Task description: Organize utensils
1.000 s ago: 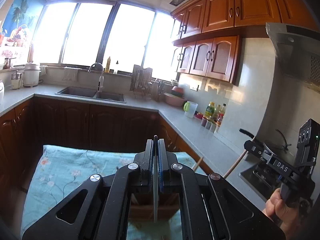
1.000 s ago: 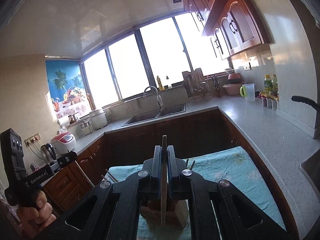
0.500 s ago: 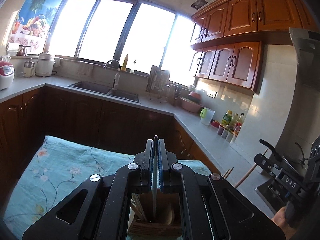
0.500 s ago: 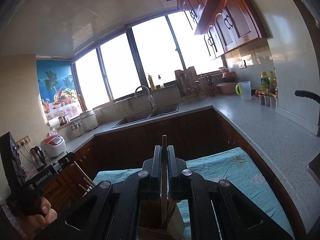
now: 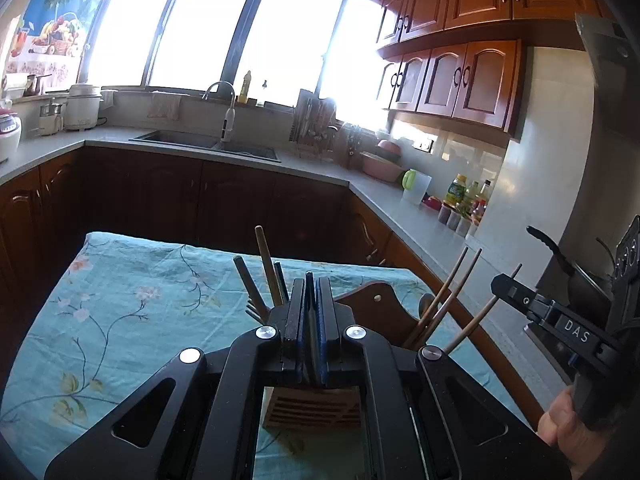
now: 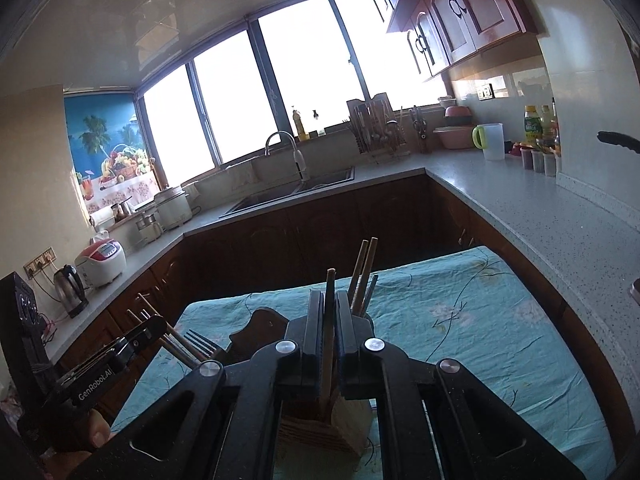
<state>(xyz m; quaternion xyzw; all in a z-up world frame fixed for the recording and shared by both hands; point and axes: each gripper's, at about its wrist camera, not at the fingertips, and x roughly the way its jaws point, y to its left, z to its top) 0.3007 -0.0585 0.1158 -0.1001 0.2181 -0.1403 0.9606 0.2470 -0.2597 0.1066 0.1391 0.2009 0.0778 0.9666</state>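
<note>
A wooden utensil holder (image 5: 312, 408) stands on the blue floral tablecloth (image 5: 120, 312), right under both grippers; it also shows in the right wrist view (image 6: 320, 428). My left gripper (image 5: 309, 280) is shut on a thin dark flat utensil handle that points down into the holder. My right gripper (image 6: 329, 292) is shut on a wooden stick-like utensil (image 6: 329, 340) that reaches down into the holder. Chopsticks (image 5: 448, 300), wooden handles (image 5: 264, 268) and a fork (image 6: 200, 342) stick up out of the holder's compartments.
The table sits inside a U-shaped kitchen counter (image 6: 540, 208) with a sink (image 5: 208, 144), a dish rack (image 6: 376, 128), a rice cooker (image 6: 102, 260), a kettle (image 6: 70, 290) and bottles (image 5: 464, 200). A pan handle (image 5: 548, 248) juts out at the right.
Both grippers have dropped lower and tilted down over the holder. The utensils standing in the holder have come into view around the fingers. Both held utensils stay gripped.
</note>
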